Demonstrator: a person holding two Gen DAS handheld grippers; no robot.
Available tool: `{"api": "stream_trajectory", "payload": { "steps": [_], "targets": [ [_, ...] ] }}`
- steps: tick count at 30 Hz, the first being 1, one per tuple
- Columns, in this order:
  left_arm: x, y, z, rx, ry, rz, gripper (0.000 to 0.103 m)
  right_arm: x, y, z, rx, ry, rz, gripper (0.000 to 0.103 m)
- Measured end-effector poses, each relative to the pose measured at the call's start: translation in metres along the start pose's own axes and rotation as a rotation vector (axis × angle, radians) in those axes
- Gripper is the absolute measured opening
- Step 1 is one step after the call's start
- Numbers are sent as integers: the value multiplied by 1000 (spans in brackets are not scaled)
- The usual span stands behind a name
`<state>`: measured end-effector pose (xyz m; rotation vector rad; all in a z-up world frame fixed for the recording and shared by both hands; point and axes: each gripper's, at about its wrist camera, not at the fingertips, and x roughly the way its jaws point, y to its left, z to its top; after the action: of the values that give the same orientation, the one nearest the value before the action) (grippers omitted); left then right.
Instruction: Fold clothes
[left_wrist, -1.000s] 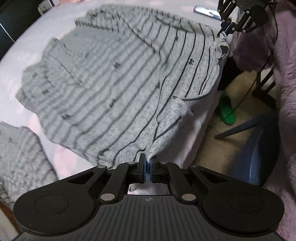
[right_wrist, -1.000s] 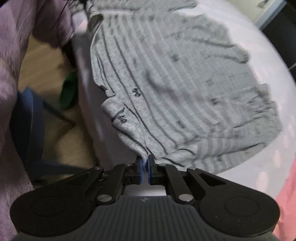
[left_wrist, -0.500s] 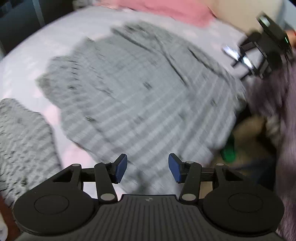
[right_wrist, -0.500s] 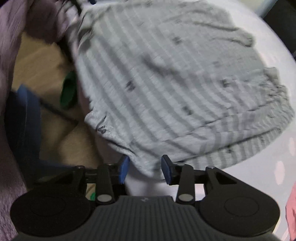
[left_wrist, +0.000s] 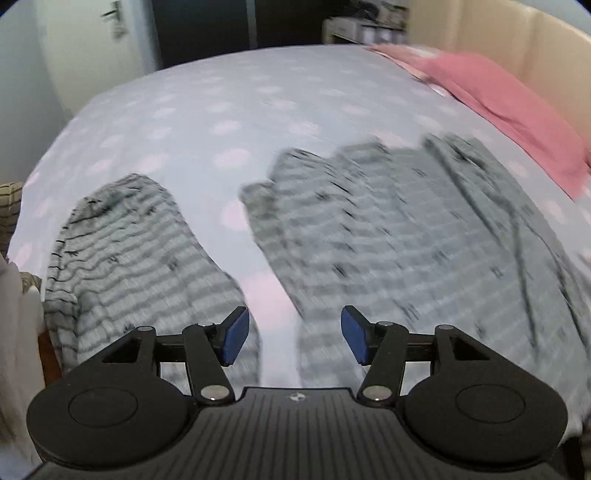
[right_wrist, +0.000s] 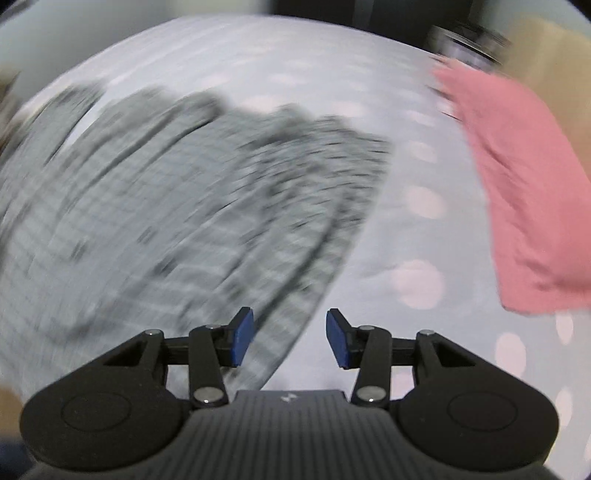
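Bedroom light falls on a pale, dotted bedsheet (left_wrist: 229, 96) with a pink pillow (left_wrist: 509, 107) at its far right corner. From the left wrist view, the left gripper (left_wrist: 291, 339) hangs with jaws that have just been opening, about half apart, nothing between them. The striped grey top (left_wrist: 424, 236) lies spread ahead and to its right, long axis running away toward the pillow; a second striped garment (left_wrist: 125, 258) sits near the left edge. From the right wrist view, the right gripper (right_wrist: 290, 341) has likewise just opened its jaws halfway and holds nothing; the top (right_wrist: 166, 206) lies ahead and left, its edge just under the left pad. Motion blur hides the hems and sleeves, so neither arm is clearly nearer.
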<state>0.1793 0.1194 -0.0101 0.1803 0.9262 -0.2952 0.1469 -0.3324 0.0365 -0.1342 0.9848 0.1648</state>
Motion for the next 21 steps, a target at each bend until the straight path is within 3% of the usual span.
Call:
{"api": "stream_trajectory", "payload": {
  "steps": [4,9,12,16,21],
  "targets": [
    [45,22,22,-104,-24,18,53,32,-38,29,206,-7,-25,52],
    [102,47,43,-212,-73,25,57,86,-57,62,284,5,-43,53],
    [134,56,54,-232,-89,-10,57,119,-67,80,339,-11,-37,63],
    [170,59,65,-235,-96,-52,58,155,-83,106,402,-47,-23,66],
    [206,48,63,-263,-94,-29,57,196,-94,140,499,-85,-19,66]
  ]
}}
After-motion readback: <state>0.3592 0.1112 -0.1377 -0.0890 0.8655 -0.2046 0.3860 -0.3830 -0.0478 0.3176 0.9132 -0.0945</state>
